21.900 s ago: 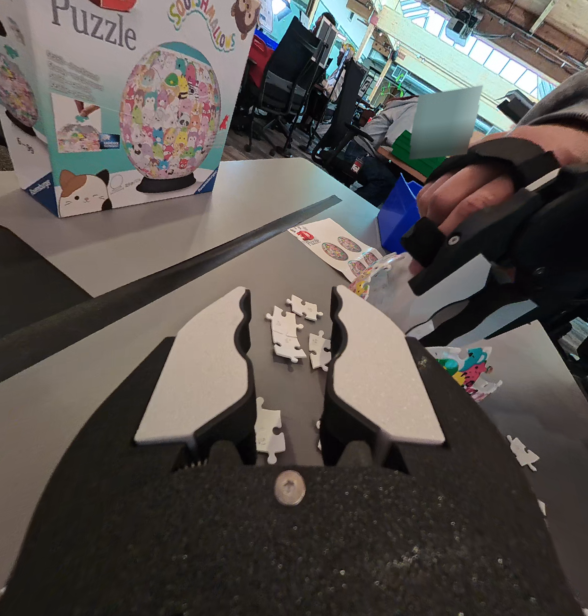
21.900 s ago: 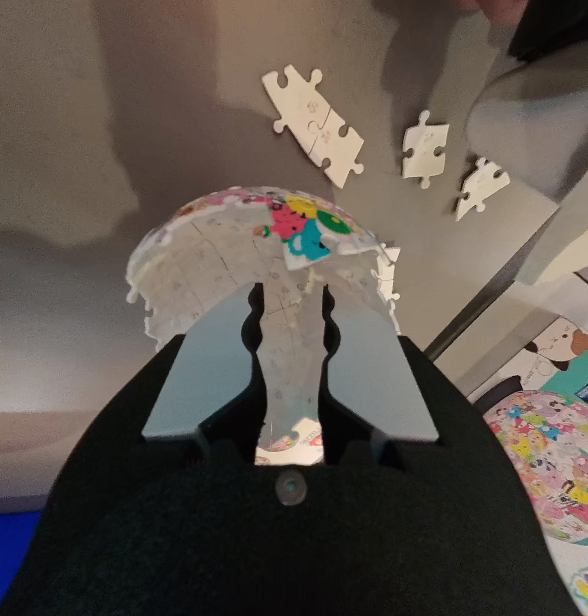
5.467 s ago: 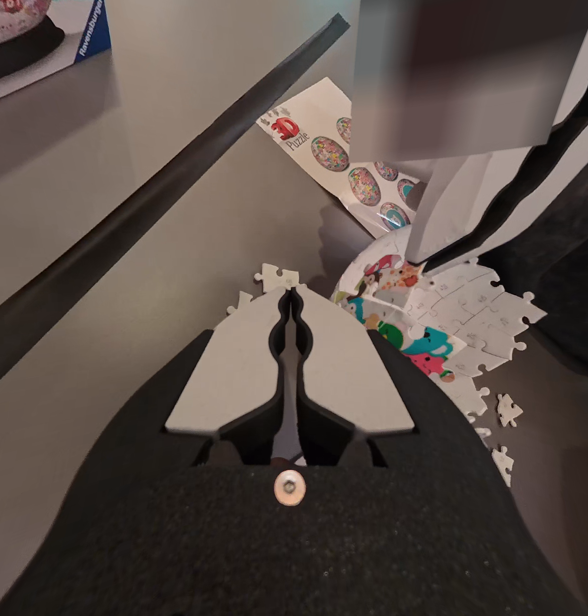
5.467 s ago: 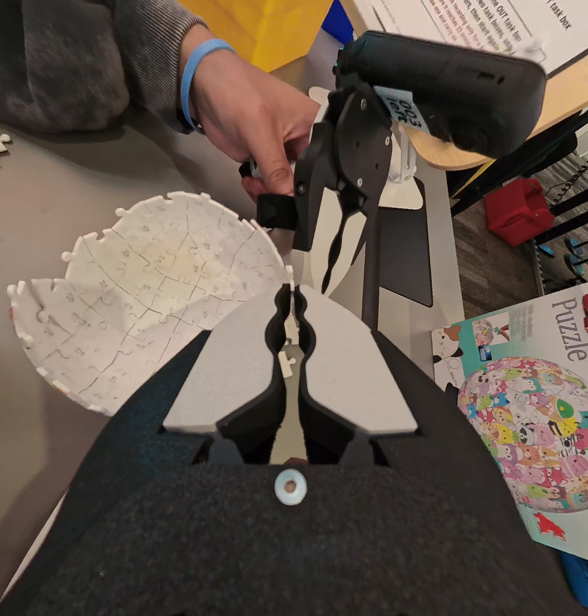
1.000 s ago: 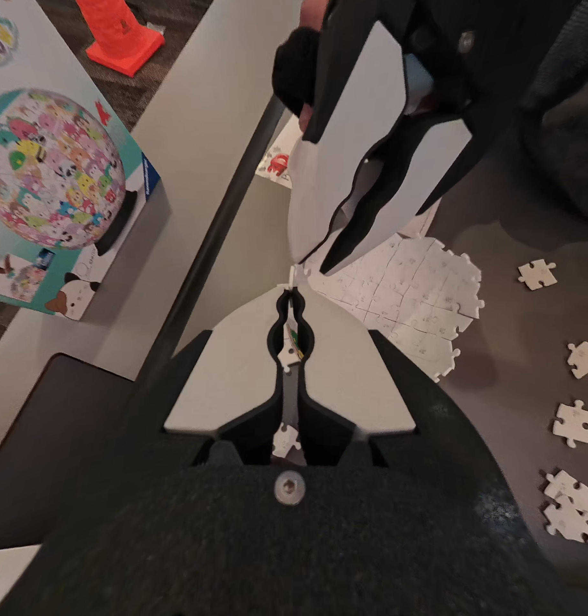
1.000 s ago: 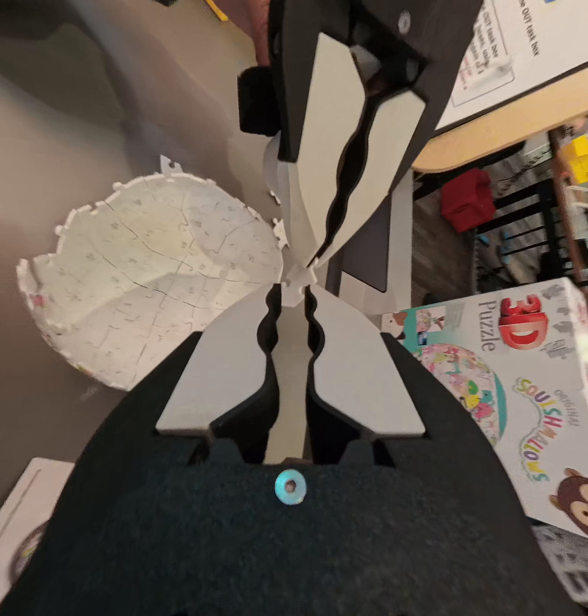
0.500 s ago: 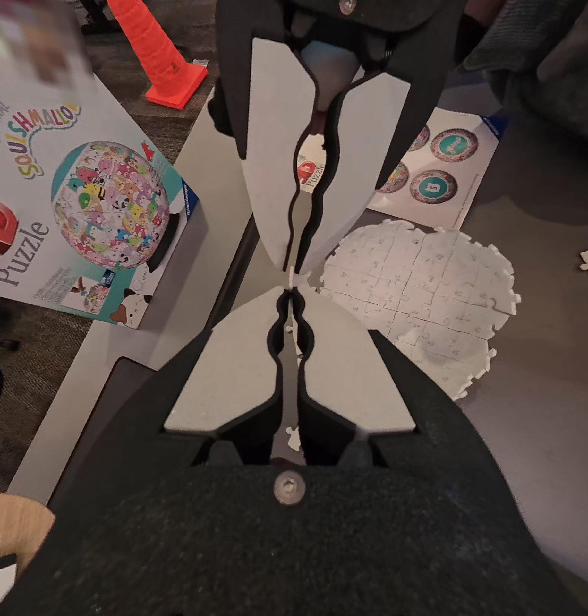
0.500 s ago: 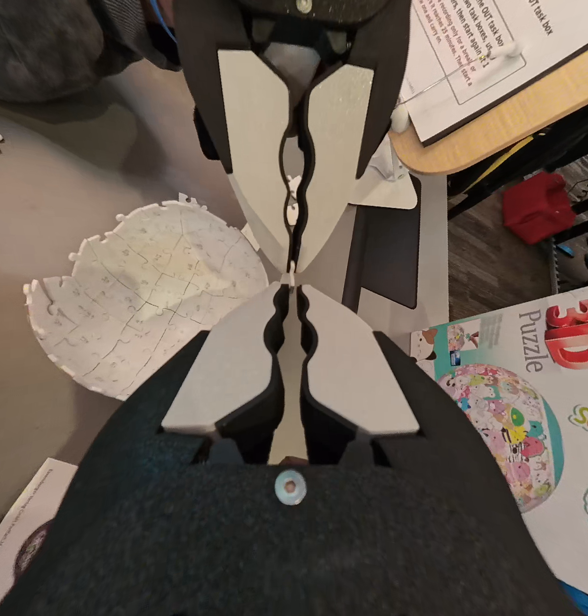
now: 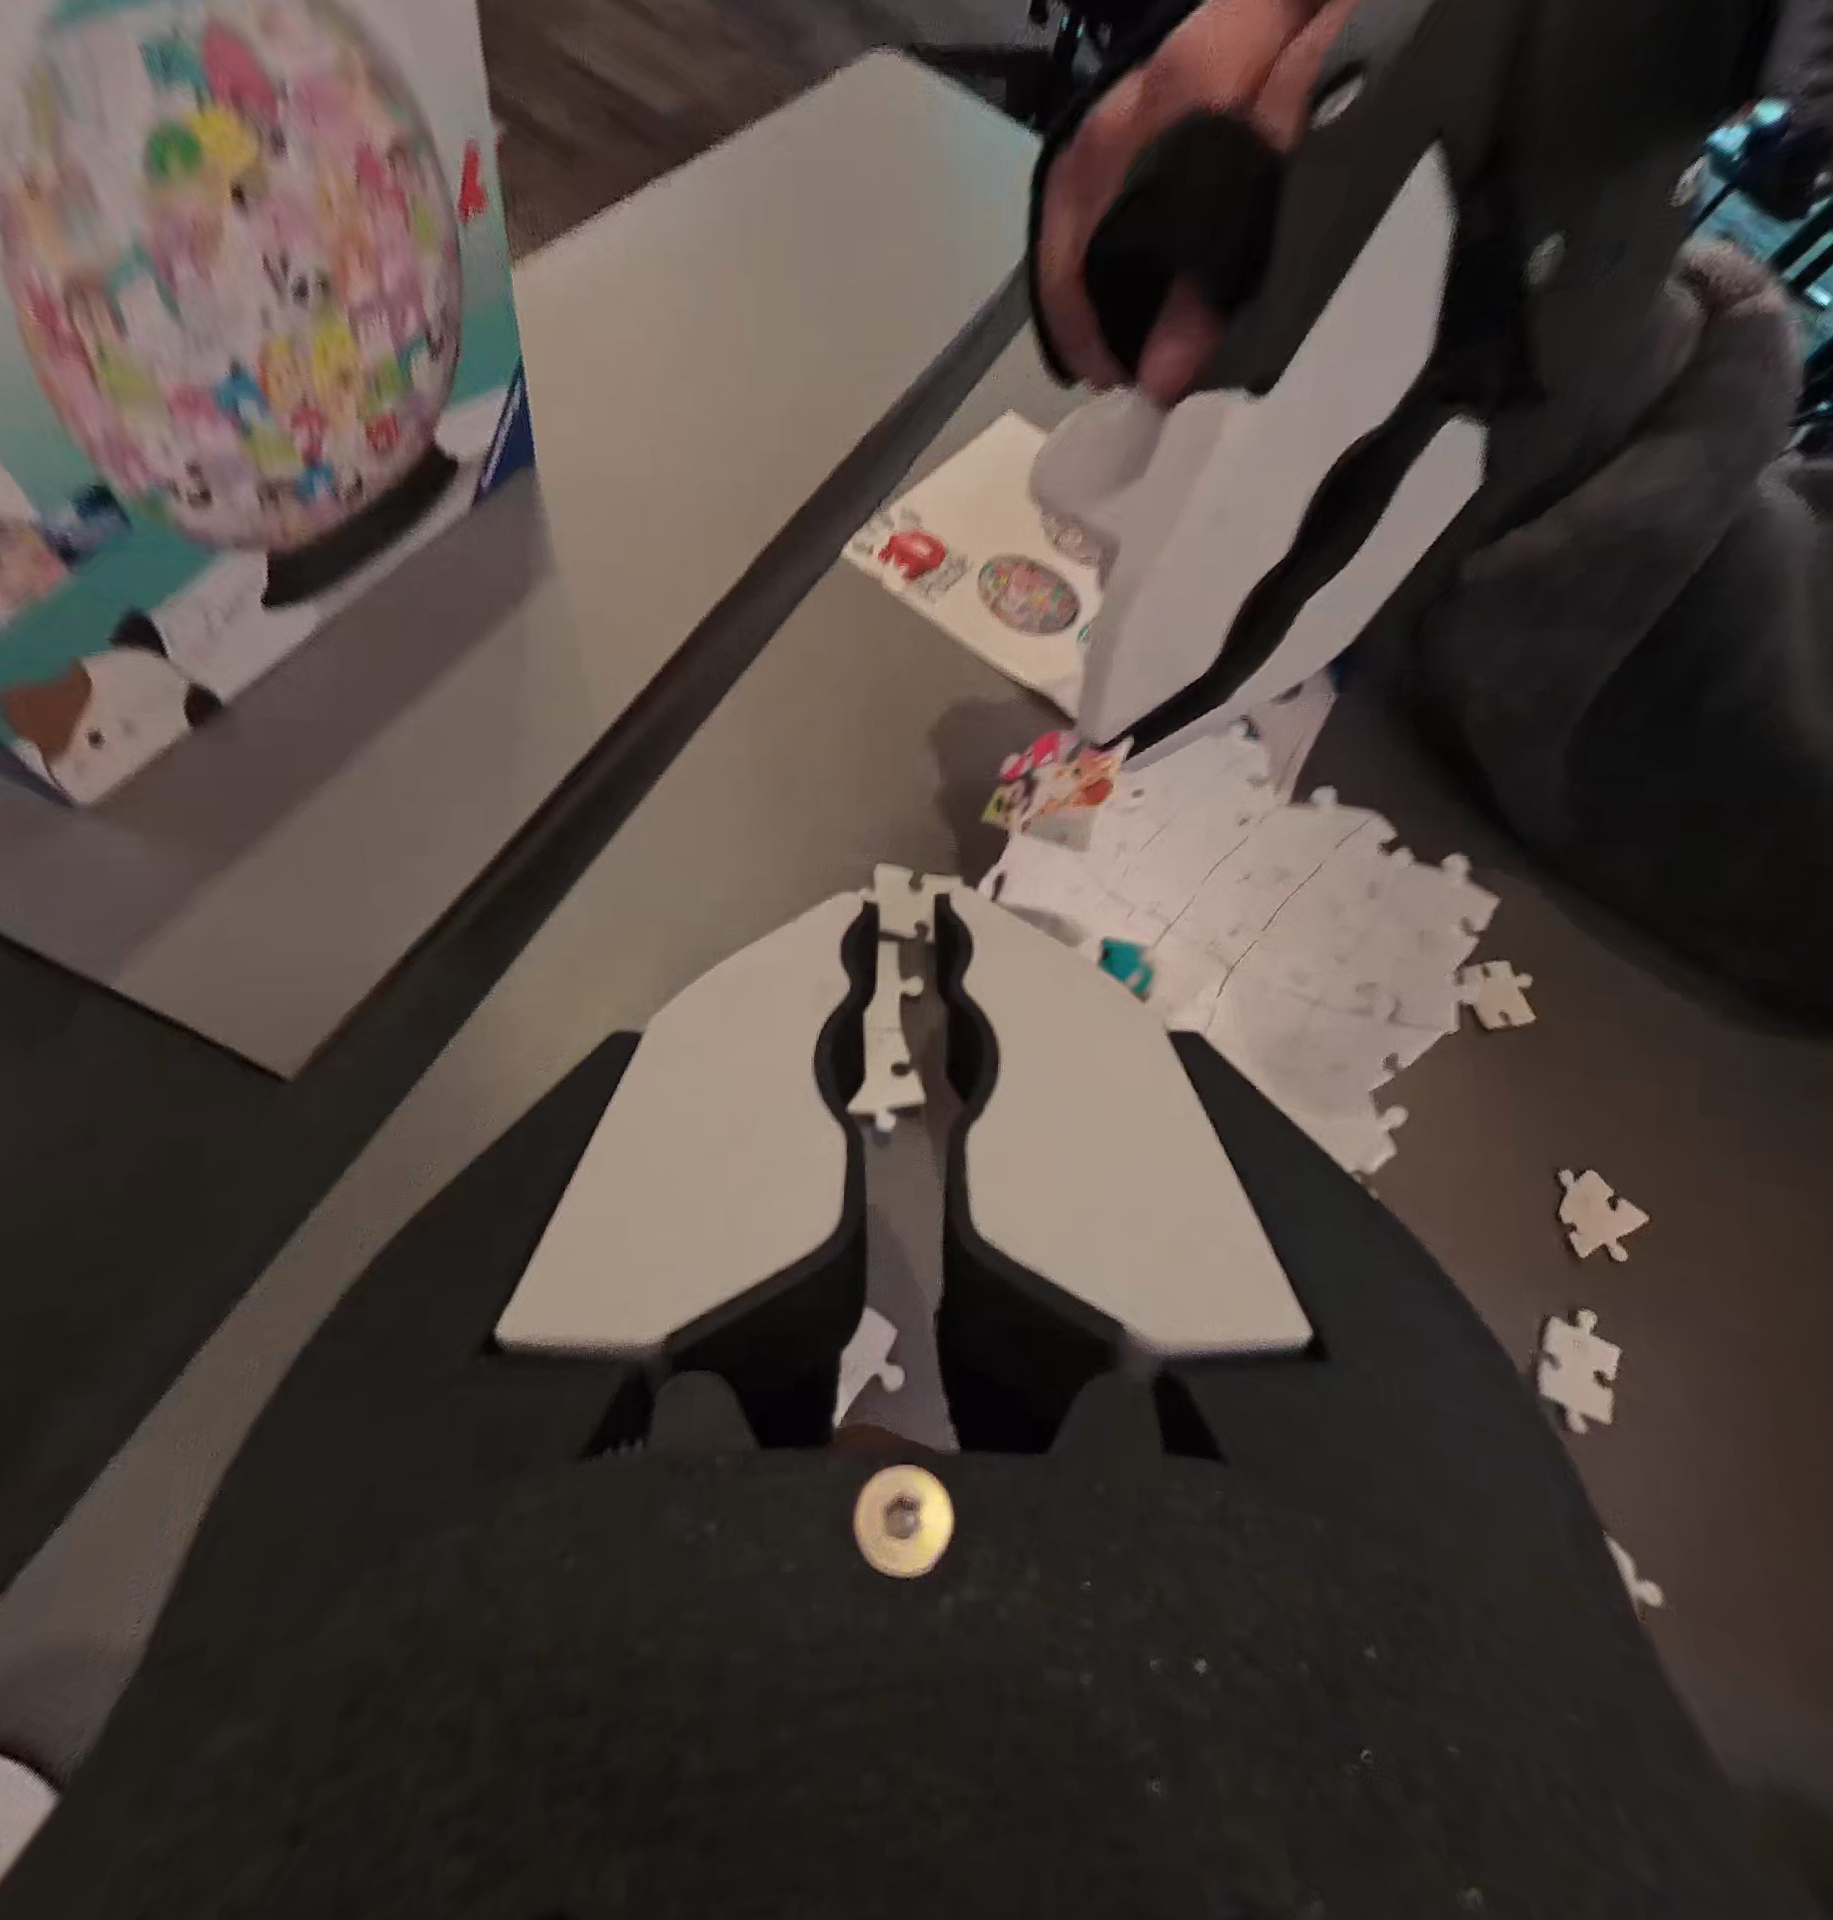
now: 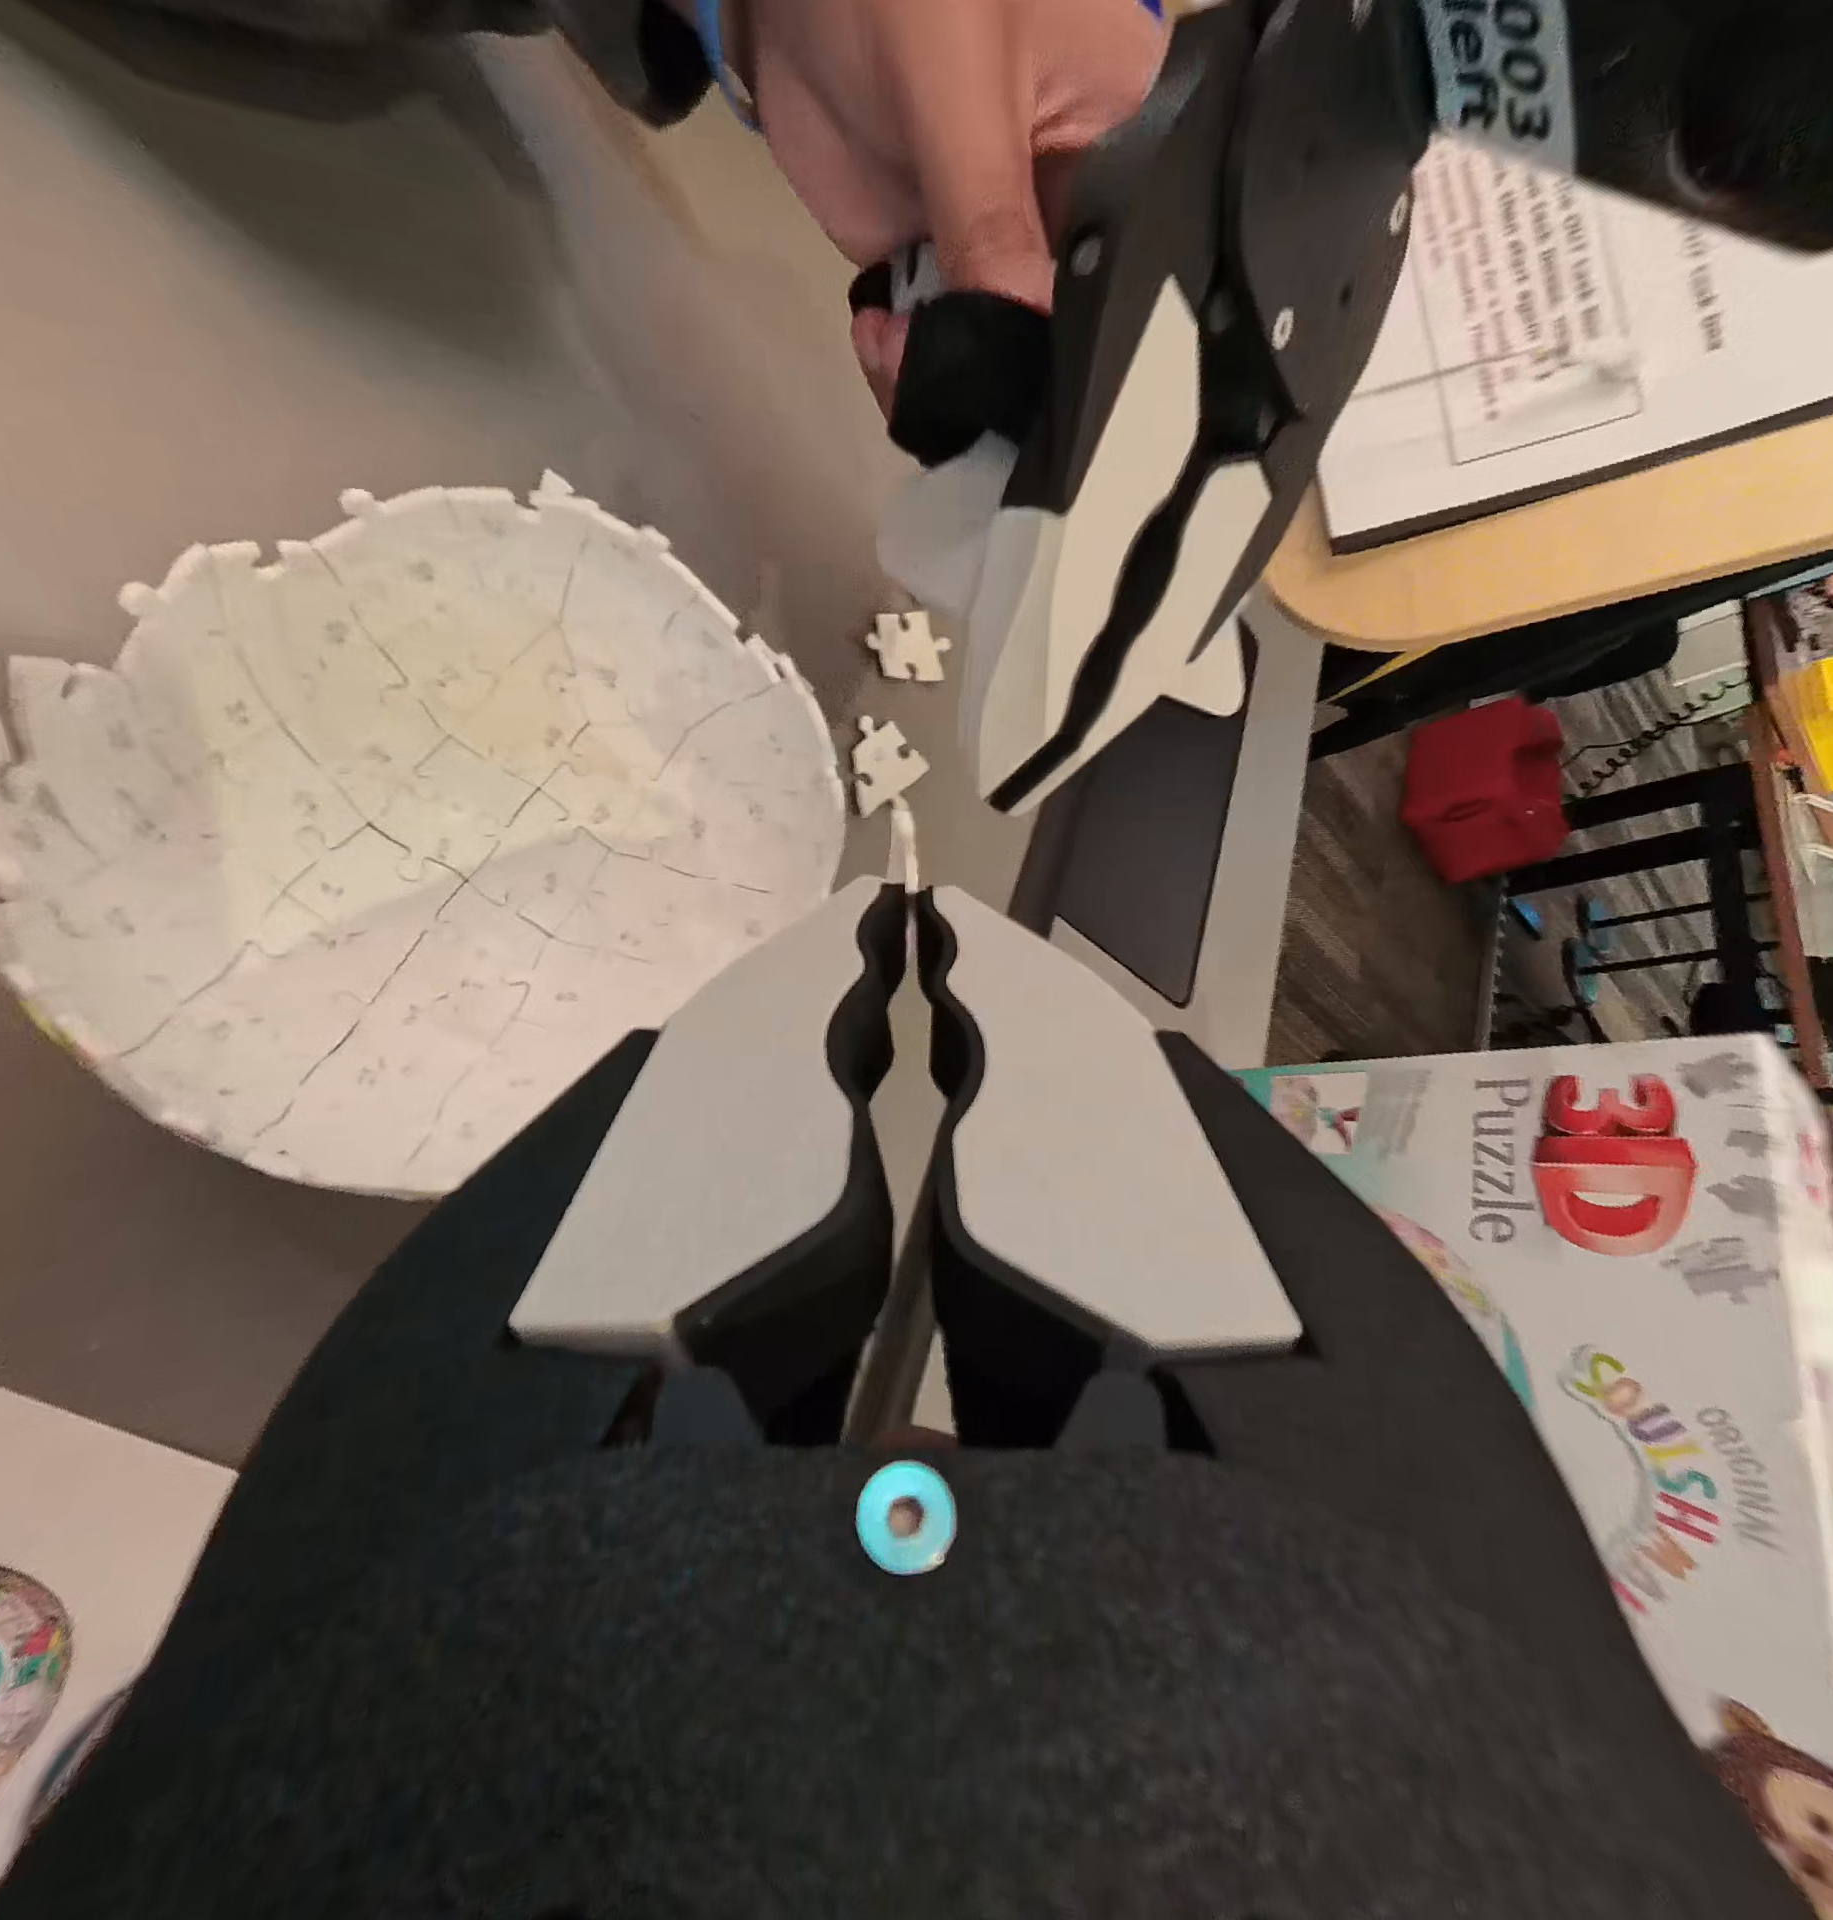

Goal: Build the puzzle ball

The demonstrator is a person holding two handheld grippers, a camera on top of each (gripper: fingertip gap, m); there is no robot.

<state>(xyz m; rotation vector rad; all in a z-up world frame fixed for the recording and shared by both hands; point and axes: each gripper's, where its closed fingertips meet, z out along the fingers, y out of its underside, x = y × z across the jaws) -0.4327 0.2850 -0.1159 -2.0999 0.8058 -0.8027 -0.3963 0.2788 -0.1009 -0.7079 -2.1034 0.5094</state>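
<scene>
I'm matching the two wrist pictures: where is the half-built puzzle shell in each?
Left wrist view: half-built puzzle shell lies right of centre, beyond the left gripper.
Right wrist view: it fills the left-middle, hollow side up.
Shared landmark: the puzzle box.

From my right wrist cam, the half-built puzzle shell (image 10: 403, 821) sits on the table (image 10: 216, 343) off to the left, with two loose pieces (image 10: 888, 764) just beside its right rim. The left gripper (image 10: 1005, 795) hangs just right of those. The puzzle box (image 10: 1577, 1299) is lower right, past the table edge. On the left cam the box (image 9: 226, 395) is far left, the leaflet (image 9: 979, 582) behind the shell (image 9: 1265, 935), more loose pieces (image 9: 1598, 1210) to its right.
</scene>
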